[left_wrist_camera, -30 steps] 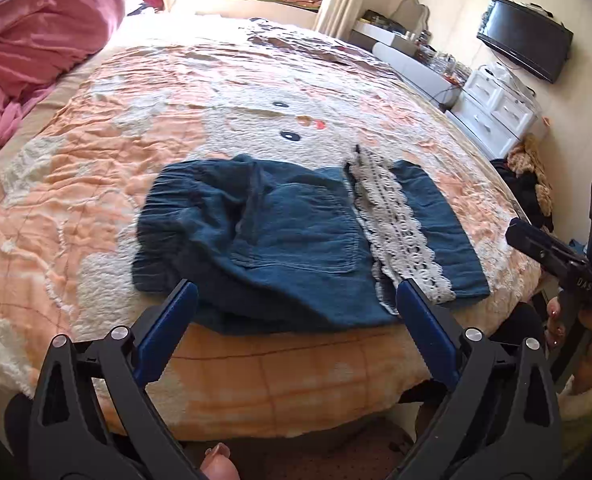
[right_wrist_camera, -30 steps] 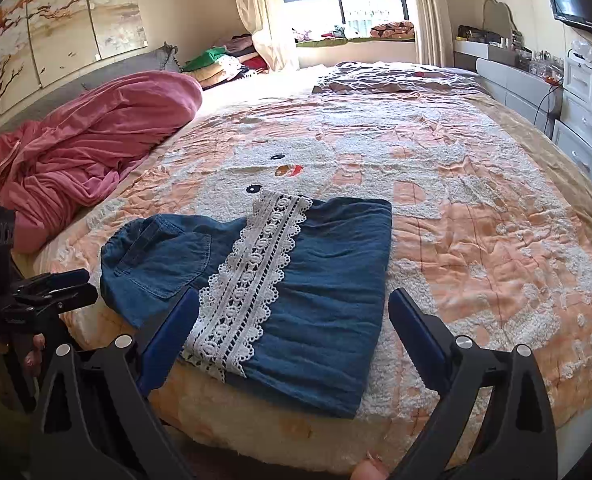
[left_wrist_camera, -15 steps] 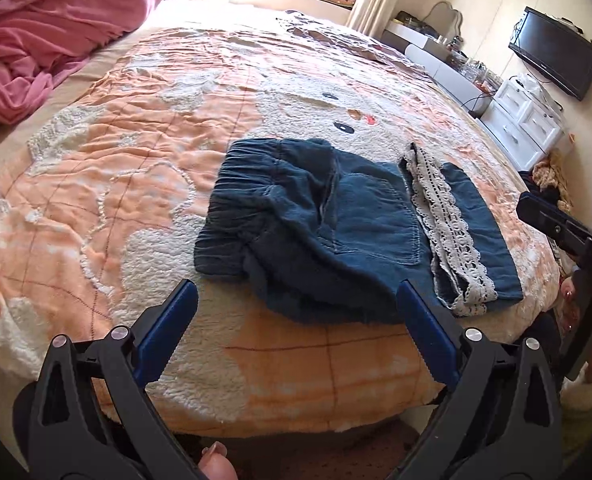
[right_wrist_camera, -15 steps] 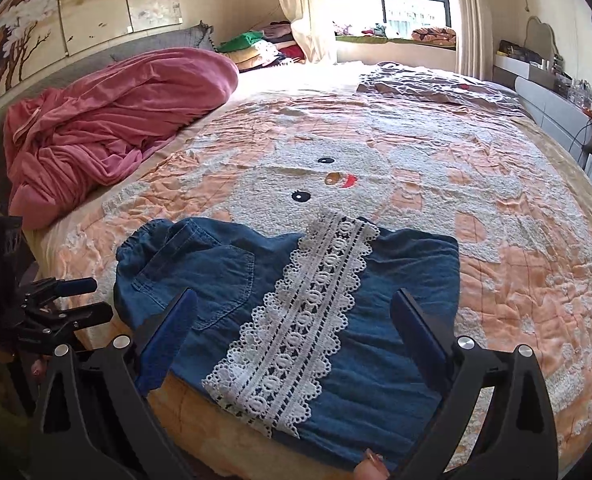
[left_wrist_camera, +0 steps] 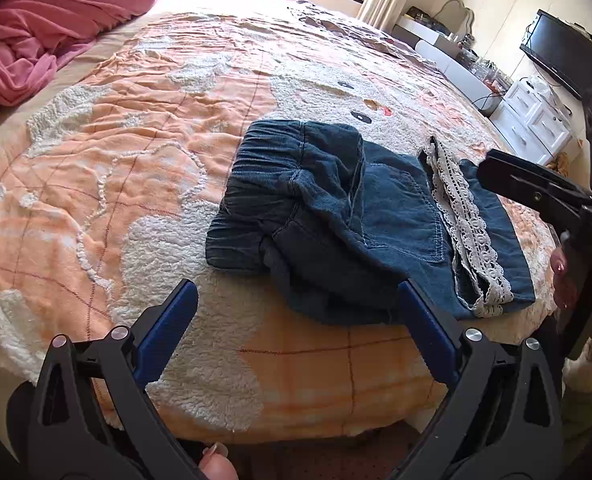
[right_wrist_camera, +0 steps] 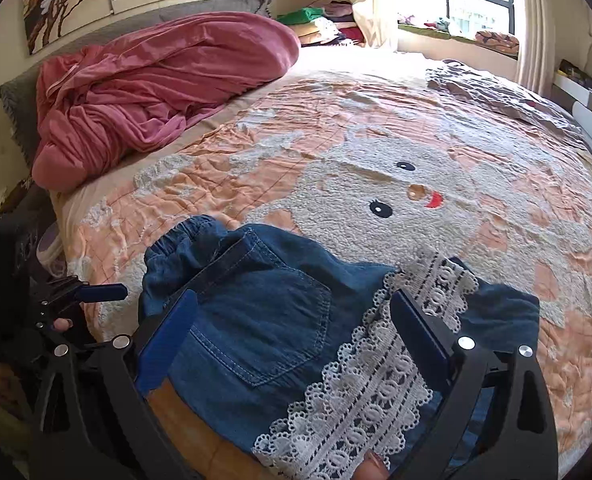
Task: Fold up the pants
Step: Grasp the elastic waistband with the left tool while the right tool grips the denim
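Folded dark denim pants (left_wrist_camera: 348,220) with a white lace trim (left_wrist_camera: 468,224) lie near the front edge of the bed (left_wrist_camera: 135,152); the elastic waistband (left_wrist_camera: 255,184) bunches at their left end. My left gripper (left_wrist_camera: 296,300) is open just short of the pants' near edge, nothing between its fingers. In the right wrist view the pants (right_wrist_camera: 271,320) fill the foreground. My right gripper (right_wrist_camera: 291,316) hovers open over the back pocket and lace trim (right_wrist_camera: 376,392). Each gripper shows in the other's view: the right gripper (left_wrist_camera: 536,192) at the right edge, the left gripper (right_wrist_camera: 95,292) at the left.
A pink blanket (right_wrist_camera: 155,84) is heaped at the head of the bed. A peach quilt with a white bear pattern (right_wrist_camera: 396,184) covers the mattress. White drawers (left_wrist_camera: 536,120) and a TV (left_wrist_camera: 564,56) stand along the right wall. Clothes are piled by the window (right_wrist_camera: 328,20).
Both grippers moved in toward the bed. The left one swung left of the pants; the right one came down over the pocket and lace. The pants have not moved.
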`<state>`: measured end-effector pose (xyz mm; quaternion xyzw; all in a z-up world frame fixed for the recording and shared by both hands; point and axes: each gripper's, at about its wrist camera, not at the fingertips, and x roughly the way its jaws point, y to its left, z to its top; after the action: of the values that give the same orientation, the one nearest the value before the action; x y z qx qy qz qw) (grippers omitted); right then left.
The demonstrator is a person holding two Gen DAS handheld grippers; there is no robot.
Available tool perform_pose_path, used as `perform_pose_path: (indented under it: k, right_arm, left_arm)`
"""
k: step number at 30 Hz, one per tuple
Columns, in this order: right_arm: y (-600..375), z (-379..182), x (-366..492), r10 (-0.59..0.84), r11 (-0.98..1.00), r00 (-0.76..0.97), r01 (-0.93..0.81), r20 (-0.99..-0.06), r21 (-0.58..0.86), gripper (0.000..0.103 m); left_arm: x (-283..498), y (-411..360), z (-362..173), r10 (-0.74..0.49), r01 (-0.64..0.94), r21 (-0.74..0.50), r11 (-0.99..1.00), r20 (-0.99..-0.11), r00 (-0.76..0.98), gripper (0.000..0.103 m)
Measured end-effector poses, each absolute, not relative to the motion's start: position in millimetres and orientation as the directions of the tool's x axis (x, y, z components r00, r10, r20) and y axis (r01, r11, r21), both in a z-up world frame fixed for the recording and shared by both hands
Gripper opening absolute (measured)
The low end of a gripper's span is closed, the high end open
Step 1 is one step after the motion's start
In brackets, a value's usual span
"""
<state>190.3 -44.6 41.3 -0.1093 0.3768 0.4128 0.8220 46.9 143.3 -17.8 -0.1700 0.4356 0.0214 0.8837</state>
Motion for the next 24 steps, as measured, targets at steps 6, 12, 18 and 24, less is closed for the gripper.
perform_pose_path:
  k: [6, 12, 18, 24]
  right_arm:
    - [-7, 30, 212, 0.583, 0.573, 0.284, -0.808, -0.761, 0.137, 0.097]
    - [51, 19, 230, 0.593, 0.475, 0.136, -0.855, -0.793, 0.208, 0.096]
    - [100, 0, 246, 0.571, 0.402, -0.007, -0.870, -0.821, 0.287, 0.082]
    - [112, -16, 243, 0.541, 0.349, -0.079, -0.885, -0.837, 0.308, 0.037]
  left_arm:
    - [51, 142, -24, -0.144, -0.182, -0.317, 0.931, -0.776, 0.614, 0.093]
    - [60, 140, -28, -0.175, -0.174, -0.354, 0.919, -0.760, 0.625, 0.093]
    - [66, 146, -31, -0.209, -0.191, -0.419, 0.888, -0.738, 0.642, 0.093]
    - [69, 156, -32, -0.252, -0.203, -0.494, 0.845, -0.703, 0.665, 0.066]
